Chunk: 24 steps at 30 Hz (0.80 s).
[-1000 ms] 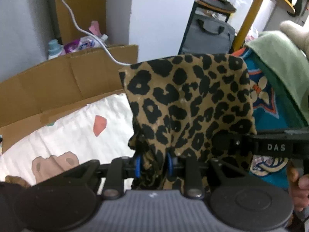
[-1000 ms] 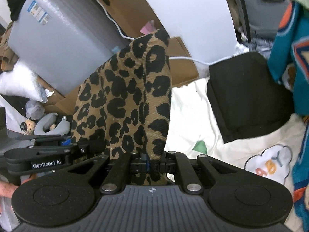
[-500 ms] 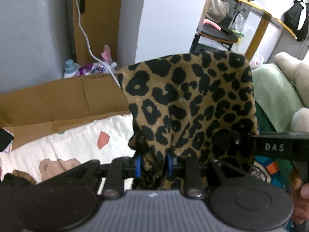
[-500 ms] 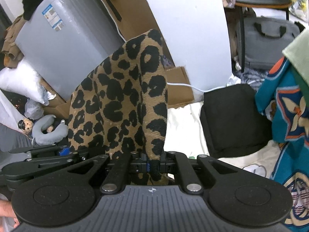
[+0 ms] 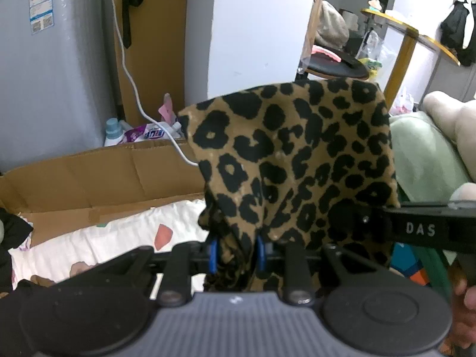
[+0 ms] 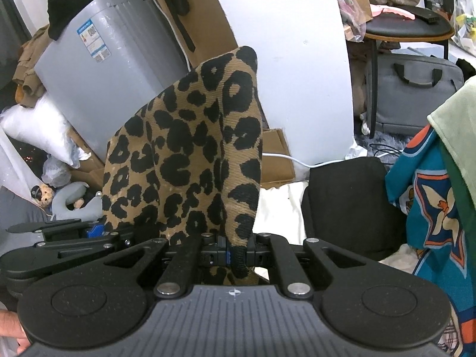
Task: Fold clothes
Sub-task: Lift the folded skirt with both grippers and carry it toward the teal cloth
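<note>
Leopard-print cloth hangs in the air between the two claws, pinched at each end and lifted clear of the white printed bedsheet below. From the left wrist view, the left claw is clamped narrow on a bunched edge of the fabric, blue pads pressing it from both sides, and the cloth rises above the fingers and spreads to the right, where it meets the black body of the other tool marked "DAS". From the right wrist view, the right claw is closed tight on a rolled edge of the same cloth, which stands up in a peaked fold and drapes off to the left toward the other tool.

Behind the cloth, a flattened cardboard sheet leans along the edge of the bedsheet, with a white cable running down over it and a grey appliance beside it. A folded black garment lies on the sheet to the right, near a teal patterned garment with a pale green cloth over it. A grey bag sits beneath a round black stool.
</note>
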Each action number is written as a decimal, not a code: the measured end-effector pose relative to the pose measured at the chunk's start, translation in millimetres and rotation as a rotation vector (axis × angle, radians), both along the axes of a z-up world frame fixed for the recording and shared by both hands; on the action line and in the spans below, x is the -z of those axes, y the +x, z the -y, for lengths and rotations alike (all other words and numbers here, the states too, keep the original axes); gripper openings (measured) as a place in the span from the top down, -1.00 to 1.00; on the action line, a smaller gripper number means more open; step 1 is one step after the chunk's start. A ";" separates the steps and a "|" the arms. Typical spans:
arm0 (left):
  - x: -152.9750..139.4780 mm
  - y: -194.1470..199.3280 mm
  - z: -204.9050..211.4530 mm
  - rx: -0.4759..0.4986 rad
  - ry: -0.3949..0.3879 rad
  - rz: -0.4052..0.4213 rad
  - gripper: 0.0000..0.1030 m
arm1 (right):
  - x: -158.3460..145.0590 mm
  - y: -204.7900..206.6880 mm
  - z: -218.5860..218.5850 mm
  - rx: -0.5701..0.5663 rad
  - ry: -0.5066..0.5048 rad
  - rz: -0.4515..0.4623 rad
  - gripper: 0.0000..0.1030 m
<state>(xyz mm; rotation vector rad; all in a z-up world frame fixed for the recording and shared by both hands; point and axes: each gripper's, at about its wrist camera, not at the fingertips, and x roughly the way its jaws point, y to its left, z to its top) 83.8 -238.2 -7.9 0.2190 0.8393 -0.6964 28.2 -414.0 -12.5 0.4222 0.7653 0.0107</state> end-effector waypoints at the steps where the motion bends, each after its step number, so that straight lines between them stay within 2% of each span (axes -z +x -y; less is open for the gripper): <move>1: 0.8 -1.2 3.9 -0.003 -0.001 0.002 0.49 | 0.3 -0.7 5.8 0.007 0.011 0.001 0.90; 4: 4.6 -7.3 12.3 -0.010 -0.002 -0.003 0.48 | 2.8 -0.7 22.4 0.023 0.045 -0.014 0.91; 12: 26.3 -11.2 39.5 -0.067 -0.007 -0.035 0.49 | 20.4 -8.0 44.4 0.004 -0.023 0.007 0.90; 16: 44.0 -7.6 48.8 -0.085 -0.029 -0.050 0.48 | 34.2 -7.3 51.5 0.004 -0.078 0.017 0.90; 24: 84.3 -1.8 65.4 -0.076 -0.059 -0.040 0.48 | 67.9 -4.3 68.6 0.026 -0.106 0.023 0.90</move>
